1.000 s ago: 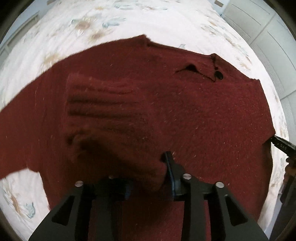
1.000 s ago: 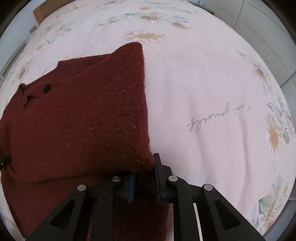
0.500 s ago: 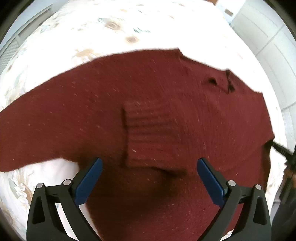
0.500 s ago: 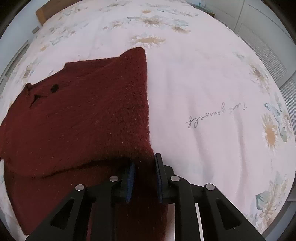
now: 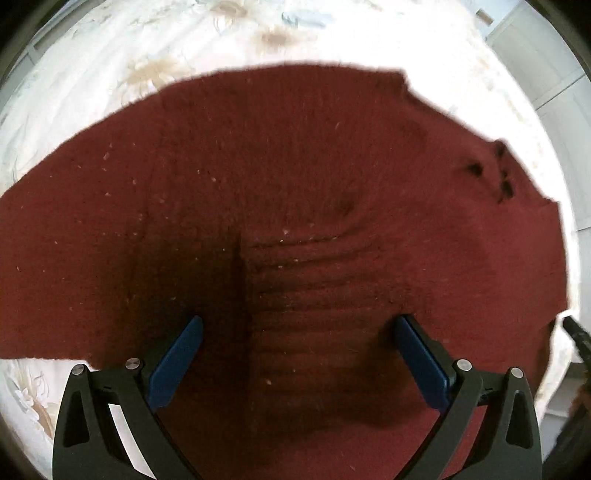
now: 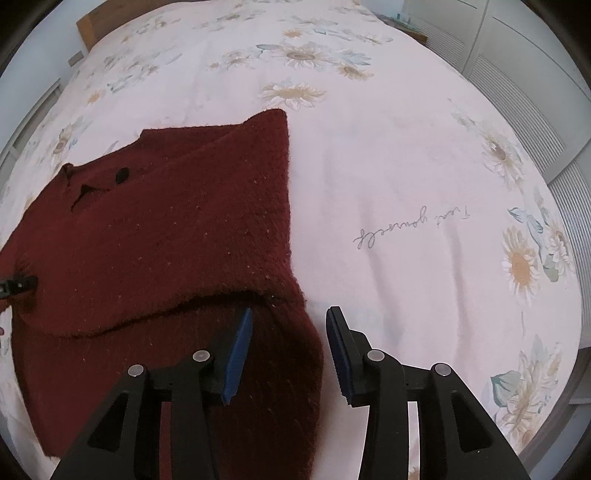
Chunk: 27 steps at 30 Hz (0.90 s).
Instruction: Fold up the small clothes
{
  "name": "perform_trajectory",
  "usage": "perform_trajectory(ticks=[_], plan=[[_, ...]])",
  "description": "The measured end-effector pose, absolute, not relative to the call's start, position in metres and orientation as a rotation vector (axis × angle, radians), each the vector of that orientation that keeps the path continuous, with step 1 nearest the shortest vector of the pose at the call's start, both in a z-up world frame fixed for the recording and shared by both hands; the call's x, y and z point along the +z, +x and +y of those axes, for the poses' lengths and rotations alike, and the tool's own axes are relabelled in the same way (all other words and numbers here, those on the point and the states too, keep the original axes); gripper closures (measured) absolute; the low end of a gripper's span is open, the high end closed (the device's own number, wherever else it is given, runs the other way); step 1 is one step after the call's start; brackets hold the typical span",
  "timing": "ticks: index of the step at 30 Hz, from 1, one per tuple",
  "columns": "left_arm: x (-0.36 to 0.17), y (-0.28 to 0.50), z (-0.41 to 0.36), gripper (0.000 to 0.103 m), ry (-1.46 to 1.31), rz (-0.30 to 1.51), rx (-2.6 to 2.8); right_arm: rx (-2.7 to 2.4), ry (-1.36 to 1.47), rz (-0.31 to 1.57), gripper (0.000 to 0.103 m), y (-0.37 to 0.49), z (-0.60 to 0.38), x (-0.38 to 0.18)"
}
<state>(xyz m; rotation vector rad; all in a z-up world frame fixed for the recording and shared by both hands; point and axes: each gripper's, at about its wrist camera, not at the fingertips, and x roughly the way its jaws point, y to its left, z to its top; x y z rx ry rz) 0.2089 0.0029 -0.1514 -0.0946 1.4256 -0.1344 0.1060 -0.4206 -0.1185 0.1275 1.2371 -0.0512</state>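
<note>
Hovering left claw and right claw, both spread, above sweater

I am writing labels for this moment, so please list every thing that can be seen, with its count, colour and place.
sweater: one, dark red, on the bed, sleeves folded in.
bedspread: one, pale pink with daisies and grey script, under the sweater.
wardrobe doors: white, slatted, beyond the bed.
headboard: wooden, far end.
left tool: one, black with blue pads, open over the ribbed cuff.
right tool: one, same colours, open at the sweater's edge.
</note>
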Motion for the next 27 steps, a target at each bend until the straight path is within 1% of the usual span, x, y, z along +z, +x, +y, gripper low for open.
perform_trajectory(ticks=[8, 9, 10, 11, 12, 13, 14, 15, 16, 18, 20, 21, 23, 27], plan=[[-0.164, 0.212, -0.017, 0.002, -0.026, 1.423, -0.113, -0.060, 0.165, 1.253, 0.060, 0.107, -0.424, -0.130], [-0.164, 0.212, -0.017, 0.006, -0.023, 1.420, -0.118, -0.060, 0.166, 1.254, 0.060, 0.107, -0.423, -0.130], [-0.162, 0.211, -0.018, 0.015, -0.022, 1.408, -0.132, -0.061, 0.166, 1.256, 0.060, 0.107, -0.423, -0.131], [-0.161, 0.213, -0.023, 0.021, -0.016, 1.400, -0.148, -0.062, 0.164, 1.257, 0.060, 0.107, -0.423, -0.131], [-0.157, 0.212, -0.026, 0.036, -0.004, 1.385, -0.172, -0.063, 0.163, 1.258, 0.060, 0.107, -0.424, -0.131], [-0.156, 0.213, -0.032, 0.054, 0.008, 1.372, -0.186, -0.066, 0.164, 1.258, 0.060, 0.107, -0.425, -0.131], [-0.152, 0.213, -0.035, 0.063, 0.018, 1.359, -0.199, -0.068, 0.166, 1.257, 0.060, 0.108, -0.426, -0.130], [-0.150, 0.213, -0.037, 0.082, 0.021, 1.350, -0.211, -0.070, 0.172, 1.256, 0.060, 0.108, -0.428, -0.129], [-0.146, 0.214, -0.041, 0.089, 0.019, 1.341, -0.227, -0.072, 0.180, 1.253, 0.060, 0.109, -0.429, -0.128], [-0.141, 0.216, -0.044, 0.091, 0.030, 1.325, -0.222, -0.071, 0.194, 1.246, 0.060, 0.111, -0.430, -0.124], [-0.127, 0.216, -0.048, 0.092, 0.051, 1.270, -0.213, -0.063, 0.203, 1.237, 0.059, 0.116, -0.432, -0.119], [-0.119, 0.216, -0.047, 0.092, 0.049, 1.243, -0.212, -0.060, 0.207, 1.232, 0.054, 0.119, -0.432, -0.117], [-0.098, 0.215, -0.042, 0.092, 0.024, 1.179, -0.214, -0.055, 0.217, 1.220, 0.049, 0.128, -0.433, -0.115], [-0.075, 0.213, -0.039, 0.092, 0.057, 1.100, -0.185, -0.038, 0.295, 1.215, 0.049, 0.154, -0.437, -0.120]])
